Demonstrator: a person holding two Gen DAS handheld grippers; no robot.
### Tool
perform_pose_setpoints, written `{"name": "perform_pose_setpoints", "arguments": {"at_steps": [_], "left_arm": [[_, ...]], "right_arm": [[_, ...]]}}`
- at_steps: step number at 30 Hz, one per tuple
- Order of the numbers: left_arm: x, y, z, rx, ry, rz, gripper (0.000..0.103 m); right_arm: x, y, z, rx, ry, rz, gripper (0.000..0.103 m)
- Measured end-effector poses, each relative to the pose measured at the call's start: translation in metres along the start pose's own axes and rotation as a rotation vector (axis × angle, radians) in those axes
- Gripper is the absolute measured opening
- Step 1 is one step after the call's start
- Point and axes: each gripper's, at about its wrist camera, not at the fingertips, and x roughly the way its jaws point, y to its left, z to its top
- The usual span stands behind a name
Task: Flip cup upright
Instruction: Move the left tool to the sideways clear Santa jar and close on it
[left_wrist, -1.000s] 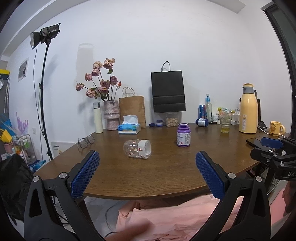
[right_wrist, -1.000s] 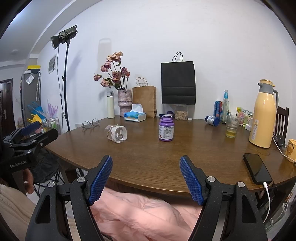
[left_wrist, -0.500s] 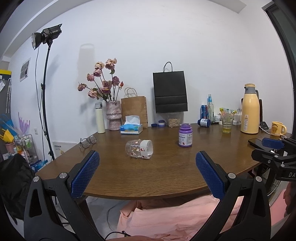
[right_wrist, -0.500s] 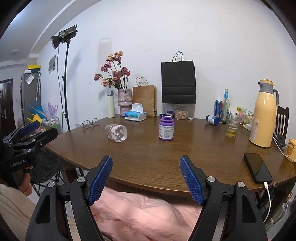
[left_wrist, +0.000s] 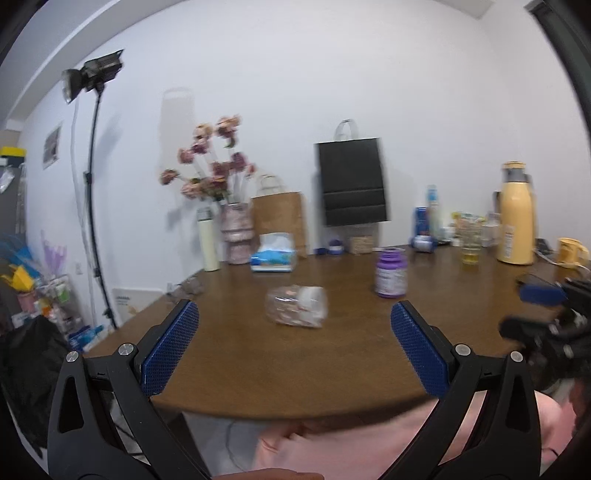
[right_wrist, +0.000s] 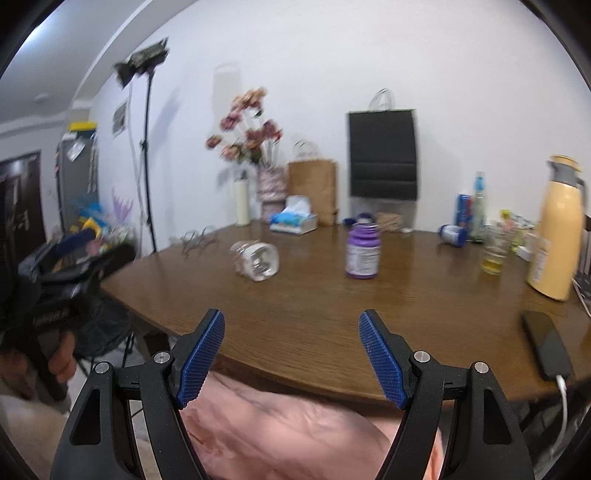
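Now we hold the left gripper (left_wrist: 294, 330) and the right gripper (right_wrist: 291, 352) spread wide at the table's (right_wrist: 314, 310) near edge, both empty. Our cup (right_wrist: 255, 260) lies on its side toward the table's left edge, well apart from the purple bottle (right_wrist: 362, 252).

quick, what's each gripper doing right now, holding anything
Left gripper: open, holding nothing, short of the tipped cup.
Right gripper: open, holding nothing, at the near edge of the table.
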Motion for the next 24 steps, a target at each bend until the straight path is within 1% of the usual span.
{"name": "perform_pose_setpoints", "arguments": {"at_steps": [1,3,4,6,9,11,14,15,17,21,22,24], "left_arm": [[0.017,0.011,0.005,-0.025,0.023,0.021,0.103],[0.044,0.026,0.011,-0.051,0.074,0.039,0.103],[0.063,0.036,0.014,-0.060,0.106,0.060,0.103],[0.089,0.049,0.017,-0.069,0.144,0.082,0.103],[0.124,0.063,0.020,-0.069,0.196,0.061,0.103],[0.139,0.067,0.022,-0.059,0.198,0.051,0.103],[0.156,0.064,0.024,-0.007,0.177,0.053,0.103],[0.163,0.064,0.024,0.004,0.178,0.044,0.103],[0.179,0.065,0.023,0.016,0.208,0.029,0.103],[0.216,0.071,0.020,-0.025,0.318,-0.075,0.103],[0.223,0.071,0.020,-0.025,0.339,-0.092,0.103],[0.240,0.069,0.020,-0.005,0.375,-0.130,0.103]], "right_arm": [[0.011,0.003,0.005,-0.011,0.007,0.019,0.080],[0.038,0.008,0.016,-0.030,0.030,0.067,0.080],[0.053,0.009,0.022,-0.030,0.043,0.093,0.080],[0.079,0.010,0.033,-0.023,0.065,0.137,0.080],[0.121,0.010,0.048,-0.028,0.109,0.166,0.080],[0.149,0.008,0.057,-0.027,0.131,0.170,0.080],[0.180,0.005,0.064,-0.028,0.175,0.174,0.080],[0.193,0.004,0.066,-0.029,0.197,0.178,0.080],[0.216,0.005,0.067,-0.038,0.249,0.177,0.080],[0.253,0.009,0.067,-0.063,0.322,0.190,0.080],[0.263,0.011,0.067,-0.070,0.341,0.190,0.080],[0.275,0.014,0.070,-0.083,0.351,0.186,0.080]]}}
